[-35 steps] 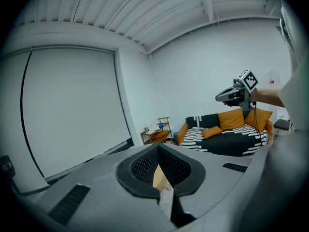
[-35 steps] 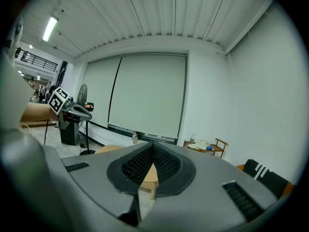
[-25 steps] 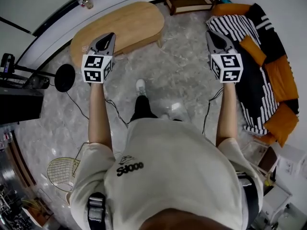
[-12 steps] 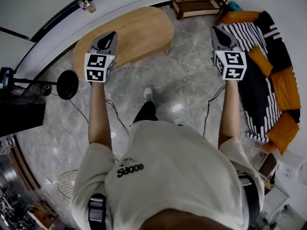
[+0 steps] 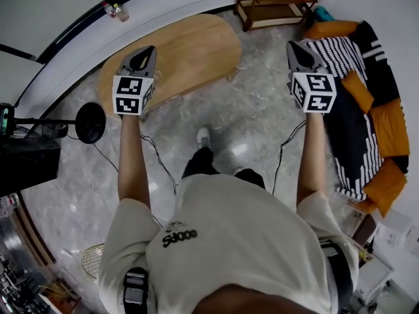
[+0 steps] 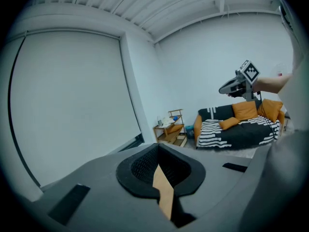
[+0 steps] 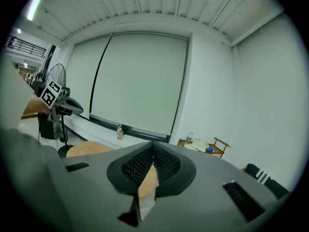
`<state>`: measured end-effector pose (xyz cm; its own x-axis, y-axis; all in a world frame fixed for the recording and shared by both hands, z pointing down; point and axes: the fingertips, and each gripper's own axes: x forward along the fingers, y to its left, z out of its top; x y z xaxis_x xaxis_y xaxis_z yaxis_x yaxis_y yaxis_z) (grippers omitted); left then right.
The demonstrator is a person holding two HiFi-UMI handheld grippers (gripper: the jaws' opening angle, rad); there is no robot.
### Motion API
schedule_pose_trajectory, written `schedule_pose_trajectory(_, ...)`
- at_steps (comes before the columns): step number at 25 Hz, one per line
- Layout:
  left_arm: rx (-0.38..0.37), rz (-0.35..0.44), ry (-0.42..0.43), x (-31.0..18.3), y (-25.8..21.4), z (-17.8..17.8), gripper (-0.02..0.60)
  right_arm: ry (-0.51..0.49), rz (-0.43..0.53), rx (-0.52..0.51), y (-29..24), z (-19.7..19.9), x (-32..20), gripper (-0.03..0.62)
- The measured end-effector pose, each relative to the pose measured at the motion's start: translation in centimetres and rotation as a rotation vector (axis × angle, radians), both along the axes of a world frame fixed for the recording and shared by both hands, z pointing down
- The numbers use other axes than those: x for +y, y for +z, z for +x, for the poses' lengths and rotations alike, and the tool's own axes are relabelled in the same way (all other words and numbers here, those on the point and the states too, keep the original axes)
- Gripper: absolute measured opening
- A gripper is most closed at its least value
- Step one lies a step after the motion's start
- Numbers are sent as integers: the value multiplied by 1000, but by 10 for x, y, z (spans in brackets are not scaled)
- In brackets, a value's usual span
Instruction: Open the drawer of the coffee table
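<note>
Both grippers have come nearer the coffee table as the person stepped forward. In the head view, the left gripper overlaps the table's near edge and the right gripper hangs well right of it. In the left gripper view the jaws are pressed together, empty. In the right gripper view the jaws are likewise closed on nothing, with the table beyond them.

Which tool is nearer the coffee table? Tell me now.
Left. The left tool appears over the coffee table's near side in the head view; the right tool is off to the table's right, over the floor beside the sofa.
</note>
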<state>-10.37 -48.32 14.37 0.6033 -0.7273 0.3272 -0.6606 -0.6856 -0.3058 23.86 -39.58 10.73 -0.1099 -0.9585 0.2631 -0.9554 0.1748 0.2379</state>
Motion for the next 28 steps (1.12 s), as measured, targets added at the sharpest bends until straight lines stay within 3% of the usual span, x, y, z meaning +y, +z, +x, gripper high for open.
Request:
schedule_pose_trajectory(6,-4,11,-11,10,40,16,18,-29,-18,14,52,15,8,6)
schedule_pose_trajectory(15,-8,-18,-52,20,163,33,18,-45,-15,35,166,44,5,6)
schedule_pose_trajectory(28,19,-16,-98,16,329,10,18,-146,21,54,327,19,1,6)
